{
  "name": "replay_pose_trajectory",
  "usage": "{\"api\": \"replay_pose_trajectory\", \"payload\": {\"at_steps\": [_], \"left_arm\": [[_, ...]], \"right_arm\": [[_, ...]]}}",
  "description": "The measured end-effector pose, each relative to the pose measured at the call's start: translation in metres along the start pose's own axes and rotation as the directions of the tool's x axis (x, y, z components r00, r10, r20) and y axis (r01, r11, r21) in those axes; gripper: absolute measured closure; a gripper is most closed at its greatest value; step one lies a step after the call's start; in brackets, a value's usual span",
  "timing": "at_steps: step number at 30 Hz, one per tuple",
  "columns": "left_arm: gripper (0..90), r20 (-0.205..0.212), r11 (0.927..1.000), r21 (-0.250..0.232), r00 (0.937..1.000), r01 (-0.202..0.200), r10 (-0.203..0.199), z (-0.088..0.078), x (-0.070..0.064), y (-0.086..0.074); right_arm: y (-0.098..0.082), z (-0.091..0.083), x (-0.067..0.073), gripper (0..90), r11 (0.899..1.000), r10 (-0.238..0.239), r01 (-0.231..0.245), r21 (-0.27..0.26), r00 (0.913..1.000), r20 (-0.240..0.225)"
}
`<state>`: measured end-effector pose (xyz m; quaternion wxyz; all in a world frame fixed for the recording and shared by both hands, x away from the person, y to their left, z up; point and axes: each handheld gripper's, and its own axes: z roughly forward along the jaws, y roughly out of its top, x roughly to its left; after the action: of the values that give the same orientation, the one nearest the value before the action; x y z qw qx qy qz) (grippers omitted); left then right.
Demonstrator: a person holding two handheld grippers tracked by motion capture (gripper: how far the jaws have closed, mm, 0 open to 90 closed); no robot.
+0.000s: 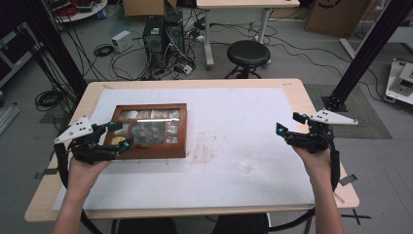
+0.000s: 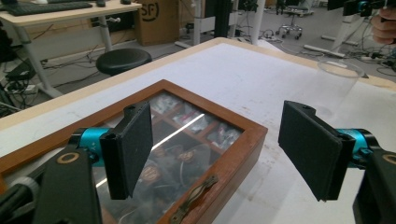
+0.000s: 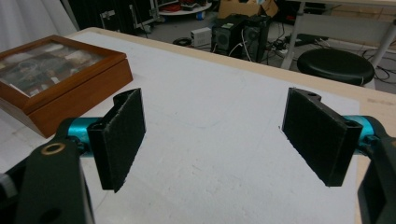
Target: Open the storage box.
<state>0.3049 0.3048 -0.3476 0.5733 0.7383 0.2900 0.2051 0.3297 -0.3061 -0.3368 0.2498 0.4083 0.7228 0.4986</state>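
Seen from the high view, a wooden box (image 1: 151, 130) with a glass lid is set at the desk's (image 1: 292, 92) left, its long side running across; the left gripper (image 1: 118, 134), jaws spread, is held at the box's near left corner, while the right gripper (image 1: 288, 123) is held well apart, also open. A clear cup (image 1: 246, 158) is faintly made out between them.

In the left gripper view, the box's brass clasp (image 2: 194, 198) is seen between the parted jaws; the contents are blurred by glare.

In the right gripper view, bare desk is framed by wide jaws, the box lying far left.
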Motion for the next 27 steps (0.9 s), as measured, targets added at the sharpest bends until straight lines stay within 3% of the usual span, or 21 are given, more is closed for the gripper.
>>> {"api": "replay_pose_trajectory", "payload": {"at_steps": [5,13,27], "left_arm": [[26.3,-0.023,1.0,0.002,0.9997,-0.003,0.003,-0.011,0.008,-0.004],[26.3,-0.096,0.9989,0.034,0.9949,0.034,-0.031,-0.034,0.026,-0.034],[26.2,-0.148,0.9925,0.07,0.985,0.101,-0.09,-0.049,0.047,-0.066]], "right_arm": [[0.0,0.005,0.004,21.9,1.0,-0.016,0.016,0.008,0.9998,-0.013],[-0.002,0.007,0.006,21.9,1.0,-0.018,0.018,0.017,0.9996,-0.021],[-0.001,0.005,0.008,21.9,1.0,-0.021,0.021,0.01,0.9997,-0.012]]}}
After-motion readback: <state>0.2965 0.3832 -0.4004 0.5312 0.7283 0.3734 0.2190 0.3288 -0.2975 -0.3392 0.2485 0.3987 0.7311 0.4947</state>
